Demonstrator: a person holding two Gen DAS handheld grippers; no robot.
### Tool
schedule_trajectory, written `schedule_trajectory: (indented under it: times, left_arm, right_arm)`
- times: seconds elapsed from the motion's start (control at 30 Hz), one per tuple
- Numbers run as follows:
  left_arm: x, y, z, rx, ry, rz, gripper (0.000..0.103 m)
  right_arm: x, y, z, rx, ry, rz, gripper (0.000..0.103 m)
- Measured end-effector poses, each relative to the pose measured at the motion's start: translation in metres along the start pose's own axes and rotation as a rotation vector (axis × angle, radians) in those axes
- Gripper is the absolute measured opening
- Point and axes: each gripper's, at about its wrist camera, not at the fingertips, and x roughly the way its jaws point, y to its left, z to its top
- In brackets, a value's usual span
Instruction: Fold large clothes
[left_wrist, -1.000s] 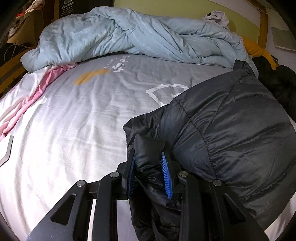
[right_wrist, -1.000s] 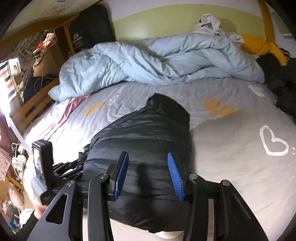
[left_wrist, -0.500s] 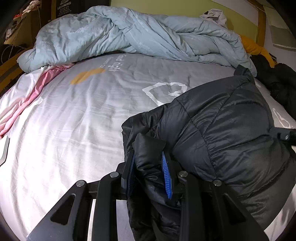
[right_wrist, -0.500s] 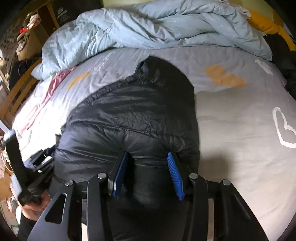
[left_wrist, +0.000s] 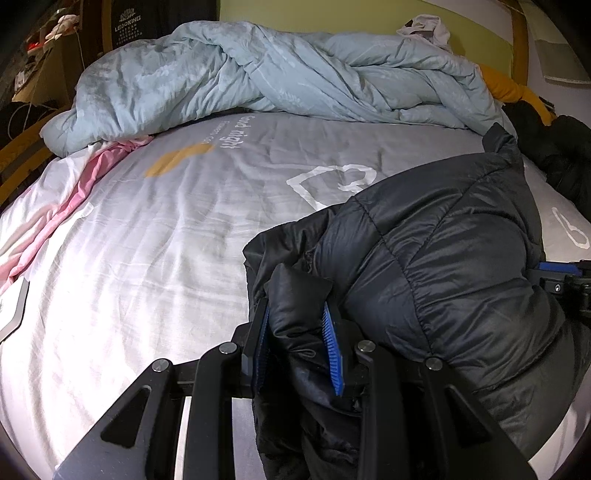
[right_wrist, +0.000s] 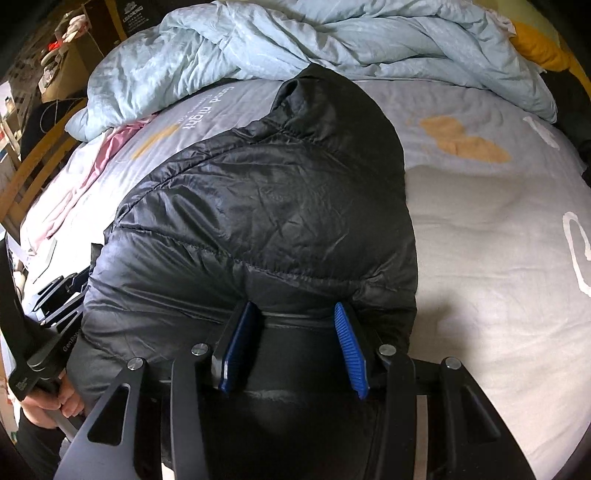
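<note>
On the grey bed sheet (left_wrist: 155, 258), near its front edge: black puffer jacket (right_wrist: 266, 206), bunched. Left tongs (left_wrist: 297, 339) clamped on a fold at its edge. Right tongs (right_wrist: 291, 350) parted, astride its dark hem; grip there unclear. Behind, crumpled blue duvet (left_wrist: 258, 77).

A rumpled pale-blue duvet (left_wrist: 266, 77) lies far ahead of the tongs on the grey printed bedsheet (left_wrist: 155, 236); a pink cloth (left_wrist: 74, 195) trails ahead-left, a mustard cushion (left_wrist: 506, 83) ahead-right.
</note>
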Motion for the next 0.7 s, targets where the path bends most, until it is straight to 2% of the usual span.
schedule_trajectory:
  times: [0.2,0.27,0.33,0.37,0.4,0.43,0.47,0.5,0.57,0.6,0.7]
  left_arm:
    - [-0.001,0.001,0.000,-0.006,0.001,-0.007,0.025]
    - [-0.006,0.005,0.002,-0.030,-0.013,-0.031,0.025]
    - [-0.018,0.014,0.006,-0.084,-0.030,-0.086,0.028]
    - [-0.025,0.020,0.008,-0.112,-0.043,-0.126,0.035]
    - [-0.034,0.025,0.010,-0.144,-0.062,-0.176,0.049]
    - [-0.041,0.030,0.013,-0.166,-0.078,-0.208,0.057]
    - [-0.051,0.034,0.014,-0.192,-0.104,-0.245,0.070]
    - [-0.059,0.036,0.015,-0.208,-0.125,-0.280,0.077]
    - [-0.070,0.037,0.016,-0.216,-0.143,-0.365,0.087]
    - [-0.072,0.036,0.015,-0.216,-0.130,-0.388,0.094]
    - [-0.061,0.034,0.010,-0.252,-0.039,-0.413,0.098]
  right_arm:
    - [-0.001,0.002,-0.002,-0.009,-0.006,-0.012,0.049]
    - [-0.006,0.001,-0.002,-0.002,-0.015,-0.007,0.049]
    - [-0.015,-0.003,-0.005,0.022,-0.047,0.005,0.049]
    - [-0.021,-0.006,-0.009,0.029,-0.066,0.007,0.049]
    - [-0.029,-0.008,-0.013,0.036,-0.090,0.005,0.050]
    - [-0.036,-0.010,-0.017,0.045,-0.115,0.004,0.052]
    - [-0.043,-0.013,-0.021,0.059,-0.142,0.005,0.056]
    - [-0.050,-0.016,-0.025,0.077,-0.162,0.010,0.060]
    - [-0.062,-0.020,-0.031,0.109,-0.199,-0.012,0.090]
    - [-0.069,-0.023,-0.033,0.122,-0.230,-0.034,0.091]
    - [-0.081,-0.035,-0.035,0.155,-0.263,-0.055,0.091]
